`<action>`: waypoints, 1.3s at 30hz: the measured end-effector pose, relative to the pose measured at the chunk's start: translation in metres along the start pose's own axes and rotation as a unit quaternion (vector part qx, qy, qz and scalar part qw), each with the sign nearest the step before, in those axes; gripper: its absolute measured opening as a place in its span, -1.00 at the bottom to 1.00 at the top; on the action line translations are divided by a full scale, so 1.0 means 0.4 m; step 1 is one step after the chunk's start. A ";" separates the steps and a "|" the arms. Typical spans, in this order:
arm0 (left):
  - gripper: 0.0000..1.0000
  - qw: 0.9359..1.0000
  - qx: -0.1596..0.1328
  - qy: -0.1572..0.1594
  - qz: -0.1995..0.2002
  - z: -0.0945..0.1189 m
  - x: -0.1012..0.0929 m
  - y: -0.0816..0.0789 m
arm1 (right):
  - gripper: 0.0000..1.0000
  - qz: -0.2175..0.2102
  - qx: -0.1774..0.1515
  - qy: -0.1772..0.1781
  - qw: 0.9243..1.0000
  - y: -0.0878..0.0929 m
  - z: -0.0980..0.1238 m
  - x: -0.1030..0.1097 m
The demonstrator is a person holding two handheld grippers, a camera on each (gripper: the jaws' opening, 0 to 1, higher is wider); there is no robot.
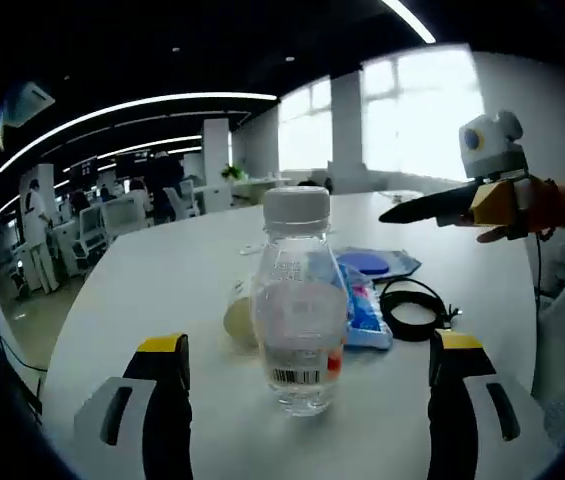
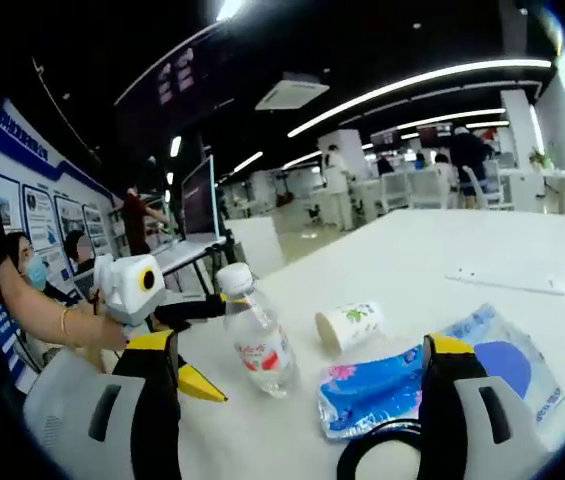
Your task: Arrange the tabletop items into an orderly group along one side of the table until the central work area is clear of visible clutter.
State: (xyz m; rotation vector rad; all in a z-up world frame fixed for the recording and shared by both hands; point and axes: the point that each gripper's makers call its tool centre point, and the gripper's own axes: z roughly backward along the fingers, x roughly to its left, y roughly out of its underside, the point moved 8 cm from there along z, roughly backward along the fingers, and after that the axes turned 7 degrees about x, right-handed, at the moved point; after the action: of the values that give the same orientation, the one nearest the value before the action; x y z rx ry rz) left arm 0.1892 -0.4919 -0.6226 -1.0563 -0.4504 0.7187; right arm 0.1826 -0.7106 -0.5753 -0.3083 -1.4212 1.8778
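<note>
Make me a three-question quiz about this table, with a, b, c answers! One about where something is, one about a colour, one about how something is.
1. Where is the black cable?
a) beside the blue packet
b) on the bottle
c) on a chair

2. What colour is the bottle cap?
a) red
b) white
c) green

3. How does the paper cup lie?
a) upright
b) stacked
c) on its side

Answers: 1a, the coil touches the packet's edge; 2b, the cap is white; 3c, its open mouth faces sideways.
</note>
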 end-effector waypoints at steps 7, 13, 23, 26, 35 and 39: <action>1.00 1.000 -0.011 -0.009 0.025 0.012 -0.015 -0.023 | 0.99 0.012 -0.003 0.031 0.999 0.000 0.074 -0.003; 1.00 0.999 -0.010 -0.030 0.027 0.024 -0.025 -0.035 | 0.99 0.021 -0.003 0.054 0.998 0.004 0.119 0.003; 0.99 0.997 -0.012 -0.055 0.053 0.038 -0.039 -0.045 | 0.99 0.044 0.007 0.098 0.994 0.029 0.179 0.008; 0.97 0.996 -0.011 -0.064 0.054 0.036 -0.044 -0.050 | 0.99 0.045 0.006 0.109 0.993 0.035 0.196 0.005; 0.84 0.993 -0.017 -0.092 0.077 0.034 -0.051 -0.056 | 0.99 0.050 0.013 0.128 0.990 0.047 0.235 0.005; 0.81 0.990 -0.009 -0.108 0.084 0.033 -0.052 -0.050 | 0.99 0.047 0.017 0.131 0.990 0.053 0.246 0.003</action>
State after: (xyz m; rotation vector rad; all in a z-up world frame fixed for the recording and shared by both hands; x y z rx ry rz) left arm 0.1725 -0.5046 -0.5990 -1.0452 -0.5588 0.9873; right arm 0.1146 -0.7834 -0.5592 -0.5912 -1.2142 1.8569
